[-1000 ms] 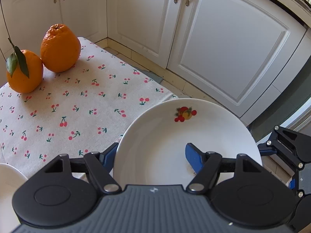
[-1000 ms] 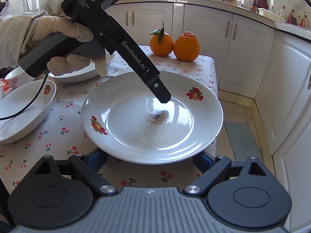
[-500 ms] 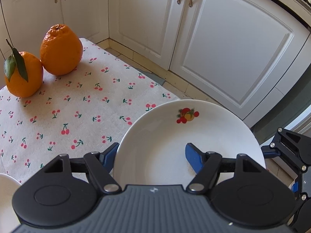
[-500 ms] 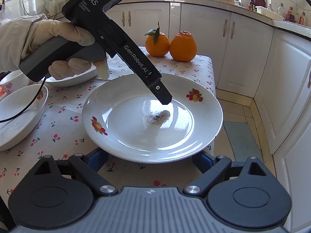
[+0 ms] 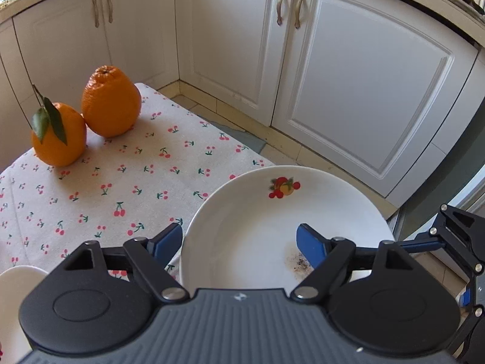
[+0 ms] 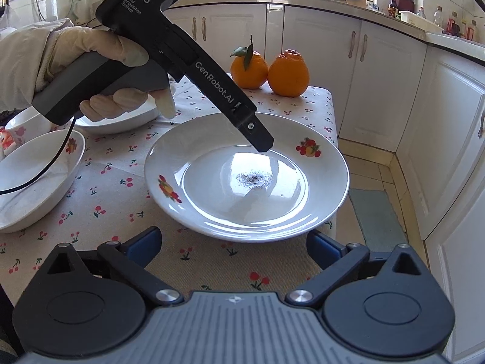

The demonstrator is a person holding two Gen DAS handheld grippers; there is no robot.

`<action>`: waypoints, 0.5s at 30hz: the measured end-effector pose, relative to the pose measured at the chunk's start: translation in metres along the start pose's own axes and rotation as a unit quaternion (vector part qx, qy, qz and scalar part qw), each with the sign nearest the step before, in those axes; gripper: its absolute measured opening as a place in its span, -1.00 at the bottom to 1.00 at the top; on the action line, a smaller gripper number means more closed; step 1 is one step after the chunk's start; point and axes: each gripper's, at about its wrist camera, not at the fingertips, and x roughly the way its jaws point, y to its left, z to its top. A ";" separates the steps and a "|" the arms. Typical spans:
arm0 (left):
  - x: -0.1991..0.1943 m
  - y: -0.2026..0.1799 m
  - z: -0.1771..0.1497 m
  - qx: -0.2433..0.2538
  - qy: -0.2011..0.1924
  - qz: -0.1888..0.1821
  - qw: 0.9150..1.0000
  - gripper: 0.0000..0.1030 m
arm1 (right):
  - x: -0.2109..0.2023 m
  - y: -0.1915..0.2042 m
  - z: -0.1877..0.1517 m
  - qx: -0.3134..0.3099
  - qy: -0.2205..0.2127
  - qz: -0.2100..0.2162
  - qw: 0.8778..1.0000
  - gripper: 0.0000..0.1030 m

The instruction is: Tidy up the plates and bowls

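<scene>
**Left gripper on plate rim, right standing by**

Step in hand: picking up the plate (image 6: 247,179). It looks slightly tilted, near edge seeming raised off the cloth (image 5: 127,182), at the table's right corner by the cabinets (image 5: 357,91). Left gripper (image 5: 241,239) straddles the plate's rim, one blue finger (image 5: 309,244) inside over the well, the other outside and under the edge. Fingers stand fairly wide apart; whether they actually pinch the rim I cannot tell. In the right wrist view its tip sits just above the well, close to a dark crumb smudge (image 6: 253,179).

Right gripper (image 6: 233,247) is wide open, holding nothing, hovering just short of the plate's near edge.

Bowl (image 6: 33,179) sits to the left, another dish (image 6: 121,123) behind the gloved hand (image 6: 91,69), cup (image 6: 24,124) far left. Two oranges (image 6: 269,66) at the back of the table.

Next move, judged: confirm a firm pinch on the rim, then carry the plate toward the other dishes to stack. Single-rim grip on glazed ware risks slipping; right gripper could support the near edge.
</scene>
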 end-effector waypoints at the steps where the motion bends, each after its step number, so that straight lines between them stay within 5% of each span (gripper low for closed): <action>1: -0.009 -0.002 -0.001 -0.001 -0.007 0.000 1.000 0.65 | -0.005 0.004 -0.001 -0.003 -0.001 -0.002 1.000 1.00; 7: -0.079 -0.016 -0.016 -0.015 -0.070 0.017 0.997 0.82 | -0.036 0.022 -0.002 -0.006 -0.025 0.004 1.000 1.00; 15: -0.166 -0.048 -0.076 -0.002 -0.140 0.102 0.985 0.95 | -0.071 0.059 0.001 -0.018 -0.061 0.021 0.998 1.00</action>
